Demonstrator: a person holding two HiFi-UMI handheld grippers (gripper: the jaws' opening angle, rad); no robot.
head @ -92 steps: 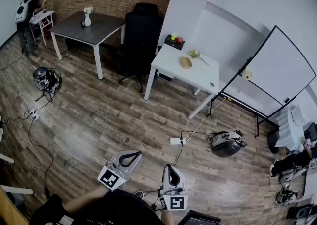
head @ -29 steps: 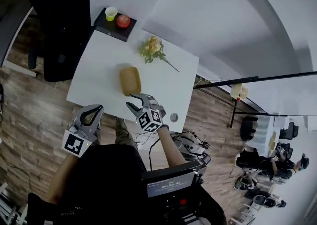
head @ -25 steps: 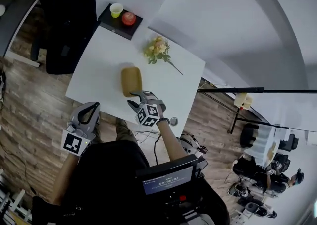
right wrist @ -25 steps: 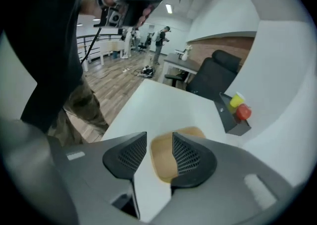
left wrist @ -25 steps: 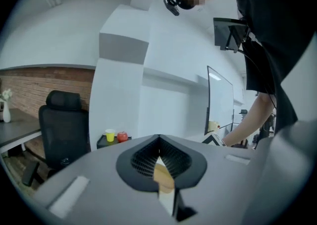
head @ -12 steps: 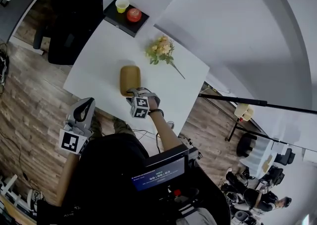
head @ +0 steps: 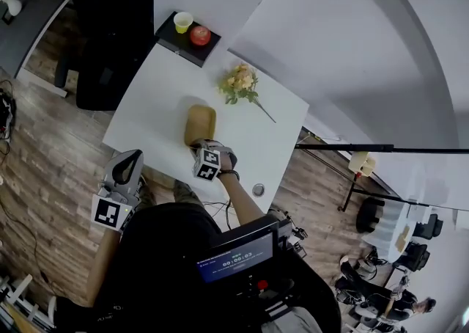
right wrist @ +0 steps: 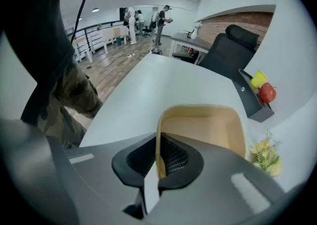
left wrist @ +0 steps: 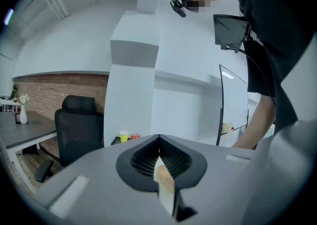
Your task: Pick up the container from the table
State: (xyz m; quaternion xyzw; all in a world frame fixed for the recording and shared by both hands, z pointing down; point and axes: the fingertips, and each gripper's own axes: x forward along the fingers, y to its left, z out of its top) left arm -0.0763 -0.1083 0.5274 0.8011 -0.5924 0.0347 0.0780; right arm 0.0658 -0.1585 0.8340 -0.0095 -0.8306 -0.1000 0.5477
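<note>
Since half a second ago the right gripper has dropped onto the tan container, which sits on the white table near mid-frame. Its jaws have just been closing and now pinch the container's near wall. At lower left, the left gripper hangs clenched on nothing, beside the table's edge

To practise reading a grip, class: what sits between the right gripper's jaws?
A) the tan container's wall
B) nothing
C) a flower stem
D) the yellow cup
A: the right gripper view shows the right gripper shut on a thin upright wall of the tan container.
</note>
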